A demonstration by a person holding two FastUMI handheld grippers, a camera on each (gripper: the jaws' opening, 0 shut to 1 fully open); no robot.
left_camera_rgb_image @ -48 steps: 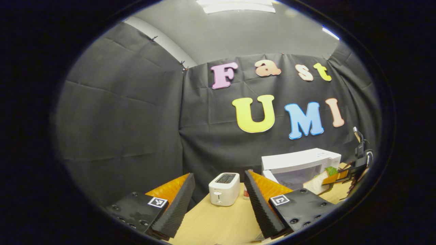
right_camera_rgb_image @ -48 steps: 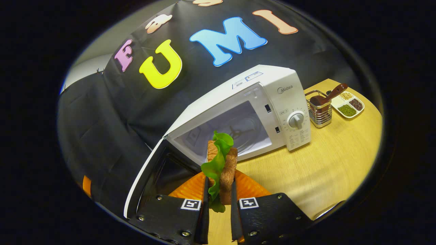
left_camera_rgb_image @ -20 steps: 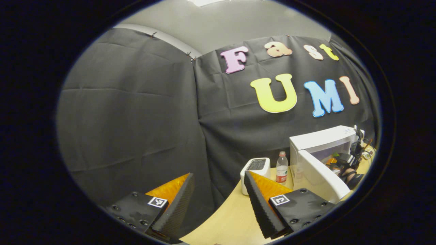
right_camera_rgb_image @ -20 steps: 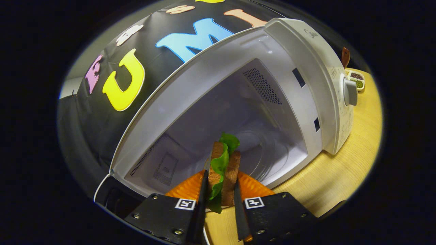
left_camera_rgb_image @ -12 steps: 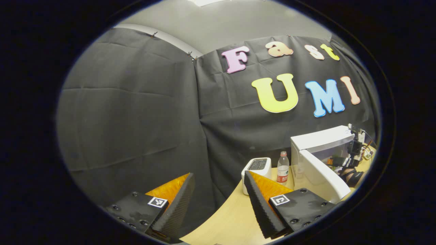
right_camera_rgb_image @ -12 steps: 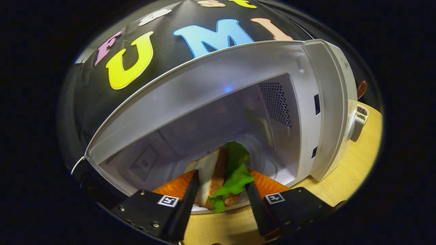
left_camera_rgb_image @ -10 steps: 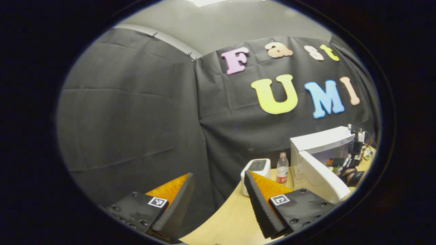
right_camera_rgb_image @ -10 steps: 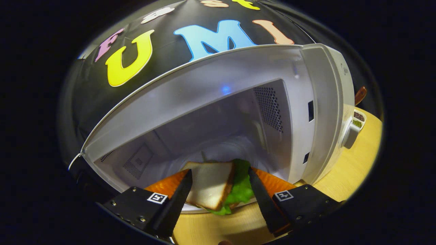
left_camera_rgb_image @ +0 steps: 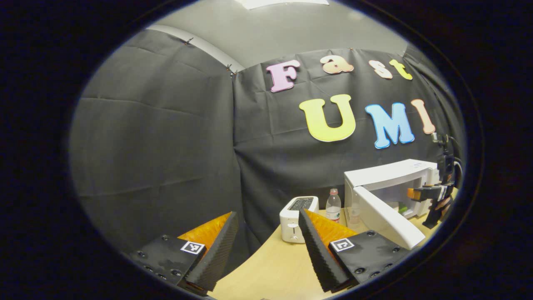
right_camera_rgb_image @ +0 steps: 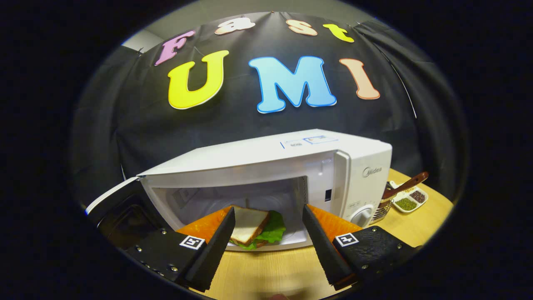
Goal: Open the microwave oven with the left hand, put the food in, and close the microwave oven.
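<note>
Black cloth hangs behind the wooden counter, where the microwave stands with its door swung wide. A moment ago my right claw was clamped on the sandwich; now its fingers stand apart and it has drawn back out of the microwave, leaving the sandwich lying flat inside, near the front. So the food is in, I judge, and only the closing remains. The sandwich sits just beyond my right claw, between its fingertips in the right gripper view. My left claw is spread and empty, left of the microwave, near the toaster.
</note>
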